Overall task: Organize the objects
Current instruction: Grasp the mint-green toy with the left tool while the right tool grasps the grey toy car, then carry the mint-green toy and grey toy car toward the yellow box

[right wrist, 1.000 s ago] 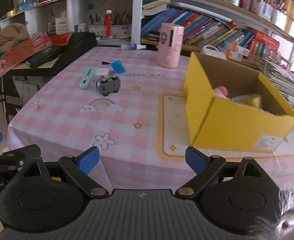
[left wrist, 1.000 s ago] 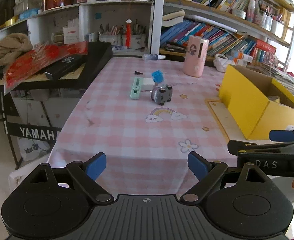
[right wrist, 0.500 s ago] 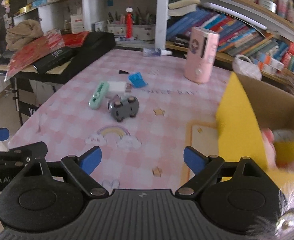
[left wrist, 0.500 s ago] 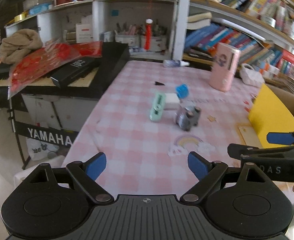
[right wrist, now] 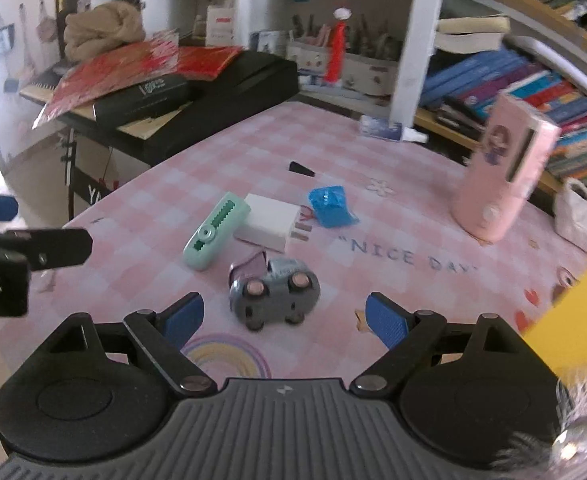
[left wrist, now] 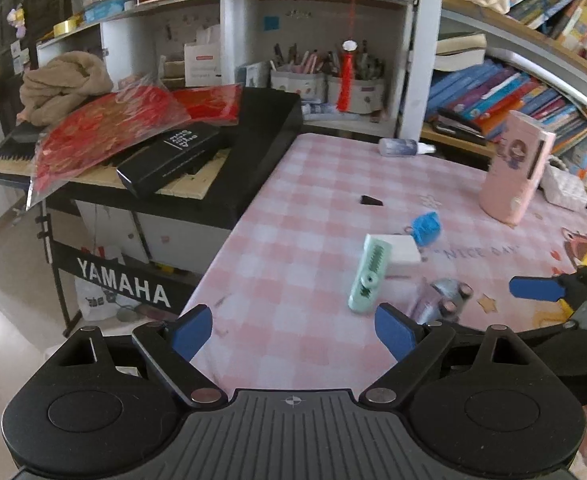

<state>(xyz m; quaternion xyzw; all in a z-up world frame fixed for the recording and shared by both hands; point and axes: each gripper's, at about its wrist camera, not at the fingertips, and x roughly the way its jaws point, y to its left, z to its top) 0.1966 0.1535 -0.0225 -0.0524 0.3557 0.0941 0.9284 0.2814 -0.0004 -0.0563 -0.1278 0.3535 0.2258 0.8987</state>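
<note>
A grey toy car (right wrist: pixel 275 296) lies on its side on the pink checked tablecloth (right wrist: pixel 373 152). My right gripper (right wrist: pixel 284 318) hovers just short of it, open, the car framed between its blue pads without contact. Behind the car lie a mint green gadget (right wrist: pixel 215 232), a white box (right wrist: pixel 271 220), a blue wrapped item (right wrist: pixel 331 206) and a small black wedge (right wrist: pixel 299 168). My left gripper (left wrist: pixel 293 332) is open and empty over the table's left edge, with the mint gadget (left wrist: pixel 369 272) and the car (left wrist: pixel 441 300) ahead to its right.
A tall pink bottle (right wrist: pixel 501 172) stands at the back right. A yellow box (right wrist: pixel 573 332) shows its corner at the right edge. Left of the table, a black keyboard (left wrist: pixel 253 152) carries red packets and a black case. Shelves of books and pen pots line the back.
Both grippers have swung left and come closer to the cluster of small things. The yellow box has slid almost out of both views, and the toy car now sits just ahead of the right gripper.
</note>
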